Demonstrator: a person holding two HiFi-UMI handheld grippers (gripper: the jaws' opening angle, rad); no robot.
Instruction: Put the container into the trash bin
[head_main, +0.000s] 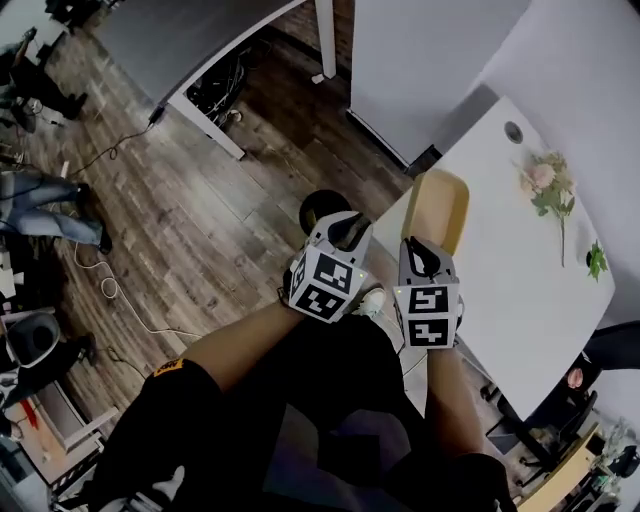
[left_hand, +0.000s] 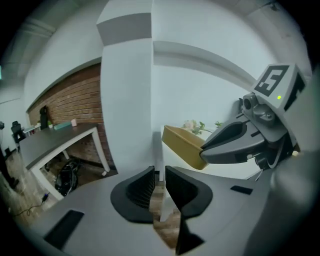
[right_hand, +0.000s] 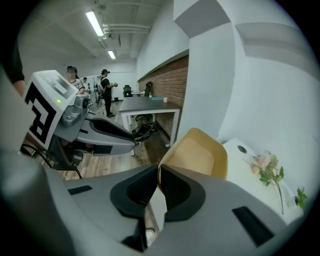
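Note:
A mustard-yellow container (head_main: 440, 205) hangs above the edge of the white table, its open side facing up. My right gripper (head_main: 421, 250) is shut on its near rim. In the right gripper view the rim sits pinched between the dark pads (right_hand: 156, 185) and the container (right_hand: 197, 155) fills the space beyond them. My left gripper (head_main: 345, 230) is close beside it on the left, jaws a little apart with nothing between them (left_hand: 159, 187); it sees the container (left_hand: 182, 145) held by the right gripper (left_hand: 210, 150). A dark round bin-like thing (head_main: 325, 208) stands on the wooden floor just past the left gripper.
The white table (head_main: 500, 290) at the right carries a sprig of flowers (head_main: 545, 185) and a green leaf (head_main: 597, 260). A grey desk (head_main: 190, 40) with cables under it stands at the back. White wall panels rise behind. My legs in black shorts fill the foreground; people stand far left.

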